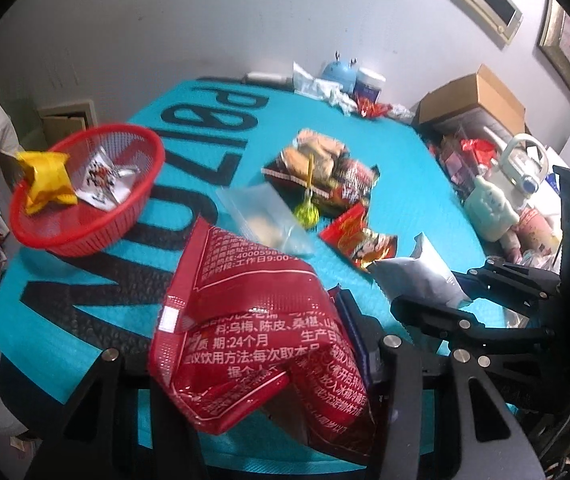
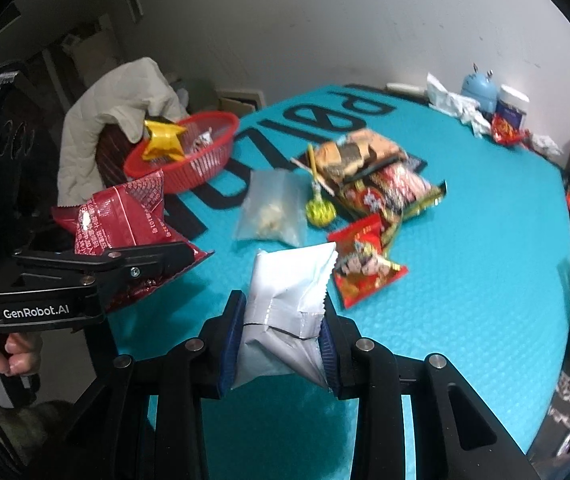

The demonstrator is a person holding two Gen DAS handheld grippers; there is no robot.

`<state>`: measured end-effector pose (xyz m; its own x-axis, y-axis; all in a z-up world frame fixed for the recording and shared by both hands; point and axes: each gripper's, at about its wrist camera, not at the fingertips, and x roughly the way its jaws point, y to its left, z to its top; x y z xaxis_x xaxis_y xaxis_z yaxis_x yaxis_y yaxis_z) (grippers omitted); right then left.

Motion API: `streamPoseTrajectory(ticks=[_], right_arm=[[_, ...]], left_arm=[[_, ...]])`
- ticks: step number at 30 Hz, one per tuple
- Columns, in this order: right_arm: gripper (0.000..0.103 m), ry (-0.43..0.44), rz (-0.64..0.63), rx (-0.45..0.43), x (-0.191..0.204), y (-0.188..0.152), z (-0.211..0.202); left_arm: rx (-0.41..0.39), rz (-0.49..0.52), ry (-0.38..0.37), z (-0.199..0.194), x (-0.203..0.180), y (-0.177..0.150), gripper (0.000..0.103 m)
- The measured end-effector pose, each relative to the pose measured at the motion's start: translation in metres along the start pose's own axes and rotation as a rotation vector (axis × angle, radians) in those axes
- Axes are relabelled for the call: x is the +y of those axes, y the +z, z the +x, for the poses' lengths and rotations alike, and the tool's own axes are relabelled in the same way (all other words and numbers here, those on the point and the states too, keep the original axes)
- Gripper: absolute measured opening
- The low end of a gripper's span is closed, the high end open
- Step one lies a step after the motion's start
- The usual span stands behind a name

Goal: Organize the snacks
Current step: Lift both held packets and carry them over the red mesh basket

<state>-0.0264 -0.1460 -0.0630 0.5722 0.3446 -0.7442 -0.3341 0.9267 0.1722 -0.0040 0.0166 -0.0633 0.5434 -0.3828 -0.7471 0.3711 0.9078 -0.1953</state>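
Observation:
My left gripper (image 1: 261,364) is shut on a dark red snack packet (image 1: 245,320) with white print, held above the teal mat; it also shows in the right wrist view (image 2: 121,216). My right gripper (image 2: 281,344) is shut on a silver-white packet (image 2: 289,300), also seen at the right of the left wrist view (image 1: 417,276). A red mesh basket (image 1: 45,232) at the far left holds a yellow packet (image 1: 47,182) and a white packet (image 1: 107,182). More snack packets (image 1: 325,168) lie piled in the mat's middle.
A clear bag (image 1: 265,216), a green lollipop (image 1: 307,212) and a red packet (image 1: 359,238) lie on the teal mat (image 1: 417,184). Clutter lines the far edge: a blue toy (image 1: 339,72), a jar (image 1: 369,84). A cardboard box (image 1: 473,100) and a jug (image 1: 521,168) stand right.

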Motion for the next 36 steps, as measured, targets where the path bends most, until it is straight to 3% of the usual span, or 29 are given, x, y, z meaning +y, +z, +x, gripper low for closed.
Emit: streamPoseTrajectory(ticks=[14,26,36], right_arm=[[0.034,0.026,-0.107,-0.125,0.022,0.048,-0.028],[0.034,0.066,-0.199,-0.221,0.043,0.099,-0.033],[0.034,0.116,-0.272,-0.264,0.062,0.152,-0.009]], left_arm=[[-0.137,-0.01,0.015,-0.046,0.009,0.029,0.049],[-0.266,-0.002,0.092,-0.078,0.03,0.066,0.049],[-0.335,-0.003,0.187,-0.095,0.069,0.095,0.049]])
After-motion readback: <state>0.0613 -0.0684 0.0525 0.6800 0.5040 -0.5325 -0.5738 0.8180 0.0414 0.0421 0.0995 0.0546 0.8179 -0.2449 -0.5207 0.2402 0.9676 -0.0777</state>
